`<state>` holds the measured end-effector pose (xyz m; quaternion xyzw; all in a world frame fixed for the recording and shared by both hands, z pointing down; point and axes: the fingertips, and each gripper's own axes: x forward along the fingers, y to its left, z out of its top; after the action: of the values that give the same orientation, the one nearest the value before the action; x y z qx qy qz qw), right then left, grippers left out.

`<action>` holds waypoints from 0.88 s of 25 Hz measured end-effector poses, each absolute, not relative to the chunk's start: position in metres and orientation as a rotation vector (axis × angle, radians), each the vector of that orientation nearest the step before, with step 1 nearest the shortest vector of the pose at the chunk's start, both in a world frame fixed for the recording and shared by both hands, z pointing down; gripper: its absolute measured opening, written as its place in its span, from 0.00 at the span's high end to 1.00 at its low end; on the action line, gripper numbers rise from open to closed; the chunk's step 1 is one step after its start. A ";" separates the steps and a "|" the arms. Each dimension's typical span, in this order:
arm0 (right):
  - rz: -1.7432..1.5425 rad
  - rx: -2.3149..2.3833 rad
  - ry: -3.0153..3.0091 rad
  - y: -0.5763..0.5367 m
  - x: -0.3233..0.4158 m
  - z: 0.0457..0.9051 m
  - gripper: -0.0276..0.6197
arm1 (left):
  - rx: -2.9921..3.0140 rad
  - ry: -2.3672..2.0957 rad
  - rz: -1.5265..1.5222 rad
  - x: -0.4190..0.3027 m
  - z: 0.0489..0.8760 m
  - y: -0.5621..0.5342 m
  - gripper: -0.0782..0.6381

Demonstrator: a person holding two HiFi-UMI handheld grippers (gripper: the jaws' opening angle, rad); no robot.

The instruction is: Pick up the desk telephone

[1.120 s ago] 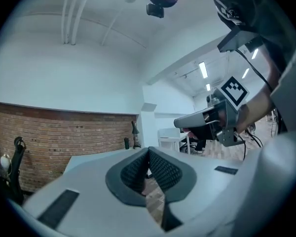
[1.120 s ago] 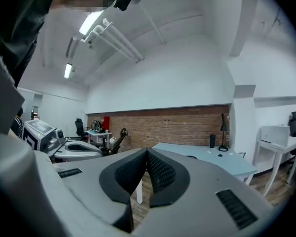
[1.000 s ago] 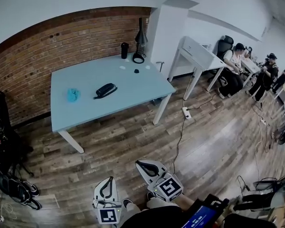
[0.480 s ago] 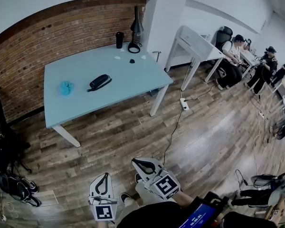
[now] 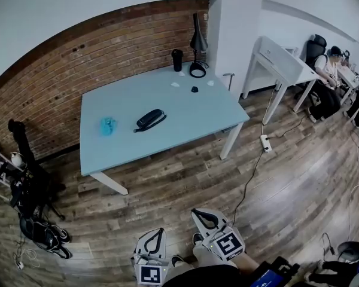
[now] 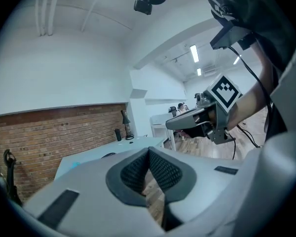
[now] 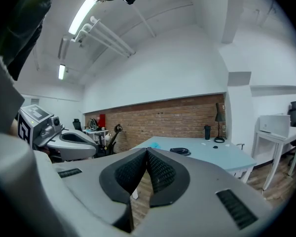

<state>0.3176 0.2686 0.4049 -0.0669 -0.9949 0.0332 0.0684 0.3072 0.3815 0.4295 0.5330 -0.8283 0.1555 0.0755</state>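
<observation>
A: How far along?
B: Barely begun. The table (image 5: 185,109) stands well away across the floor; left tongs (image 5: 160,231) and right tongs (image 5: 198,212) are both closed, empty, nowhere near it.
A: And the phone (image 5: 150,119)?
B: It lies flat mid-table, untouched, long axis slanting from near-left to far-right.

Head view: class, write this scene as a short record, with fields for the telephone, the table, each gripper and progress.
telephone: black, lying near the middle of the table
table: pale blue, beside a brick wall
left gripper: shut, empty, over the floor, short of the table
right gripper: shut, empty, over the floor, short of the table
progress: telephone not yet reached
</observation>
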 end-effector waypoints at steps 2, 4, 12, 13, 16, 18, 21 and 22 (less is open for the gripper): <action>0.109 -0.176 -2.996 0.247 0.318 0.413 0.95 | 1.606 -2.480 0.489 0.308 0.430 0.363 0.86; 0.129 -0.145 -2.993 0.227 0.318 0.421 0.95 | 1.604 -2.472 0.503 0.306 0.431 0.347 0.86; 0.181 -0.136 -2.954 0.187 0.300 0.440 0.95 | 1.601 -2.434 0.493 0.288 0.443 0.318 0.86; 0.173 -0.135 -2.950 0.185 0.296 0.442 0.95 | 1.597 -2.431 0.474 0.282 0.445 0.317 0.86; 0.141 -0.124 -2.930 0.179 0.276 0.445 0.95 | 1.608 -2.421 0.438 0.259 0.453 0.310 0.86; 0.132 -0.115 -2.915 0.179 0.263 0.445 0.95 | 1.649 -2.415 0.440 0.243 0.459 0.304 0.86; 0.090 -0.104 -2.904 0.182 0.239 0.442 0.95 | 1.740 -2.417 0.461 0.217 0.461 0.297 0.86; 0.069 -0.102 -2.906 0.182 0.228 0.437 0.95 | 1.757 -2.421 0.458 0.205 0.460 0.297 0.86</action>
<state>0.2280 0.1825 0.4368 -0.0347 -0.9923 0.0234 0.1163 0.2052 0.2975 0.4597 0.5796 -0.7987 0.1512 0.0575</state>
